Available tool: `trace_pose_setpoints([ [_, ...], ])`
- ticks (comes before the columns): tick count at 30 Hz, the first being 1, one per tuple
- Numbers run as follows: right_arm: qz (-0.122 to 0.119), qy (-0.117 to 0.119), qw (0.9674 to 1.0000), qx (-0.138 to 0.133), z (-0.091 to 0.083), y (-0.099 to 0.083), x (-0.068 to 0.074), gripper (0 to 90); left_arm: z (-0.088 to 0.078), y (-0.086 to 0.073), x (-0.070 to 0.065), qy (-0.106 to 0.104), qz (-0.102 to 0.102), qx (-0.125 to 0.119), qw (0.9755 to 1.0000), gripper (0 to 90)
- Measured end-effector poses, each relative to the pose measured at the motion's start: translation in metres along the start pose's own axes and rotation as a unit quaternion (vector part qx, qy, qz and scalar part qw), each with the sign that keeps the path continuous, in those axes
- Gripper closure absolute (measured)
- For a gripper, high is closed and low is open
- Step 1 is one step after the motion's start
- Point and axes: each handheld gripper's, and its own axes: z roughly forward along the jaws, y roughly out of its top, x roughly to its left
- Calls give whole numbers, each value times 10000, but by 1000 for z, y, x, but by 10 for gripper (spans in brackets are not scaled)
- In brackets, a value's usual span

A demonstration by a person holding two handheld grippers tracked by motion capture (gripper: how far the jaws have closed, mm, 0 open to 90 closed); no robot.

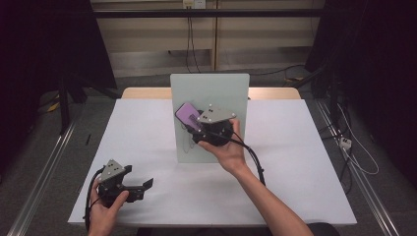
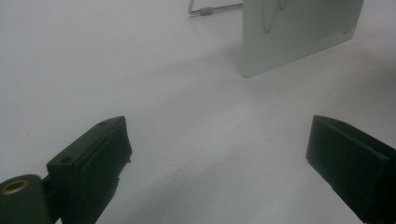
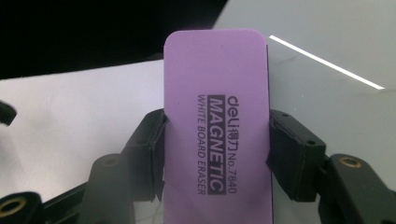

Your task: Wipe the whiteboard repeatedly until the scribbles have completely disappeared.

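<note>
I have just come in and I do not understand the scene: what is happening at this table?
A person is working with a gripper in each hand. The right gripper is shut on a purple whiteboard eraser and holds it against a small upright whiteboard standing on the white table, where faint pen lines show. The left gripper rests low near the table's front edge, its fingers open and holding nothing.

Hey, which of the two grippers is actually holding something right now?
The right gripper: its jaws clamp the purple whiteboard eraser at the upright whiteboard. The left gripper rests open, empty.
</note>
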Motion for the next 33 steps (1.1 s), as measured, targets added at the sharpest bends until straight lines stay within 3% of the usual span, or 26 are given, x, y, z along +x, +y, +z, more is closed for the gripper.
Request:
trace_pose_setpoints([
  [9,58,-504,9985,-181,-27,14,-33,418,0,0,0,3,0,3,10000,61],
  [16,-6,-728,9971,-220,-31,20,-38,417,1,0,0,11,4,5,10000,61],
  [23,-107,-571,9982,-167,-17,19,-22,417,1,0,-1,-5,27,4,10000,61],
  [33,-299,-76,9995,118,8,-8,16,417,0,0,0,0,10,-4,10000,61],
])
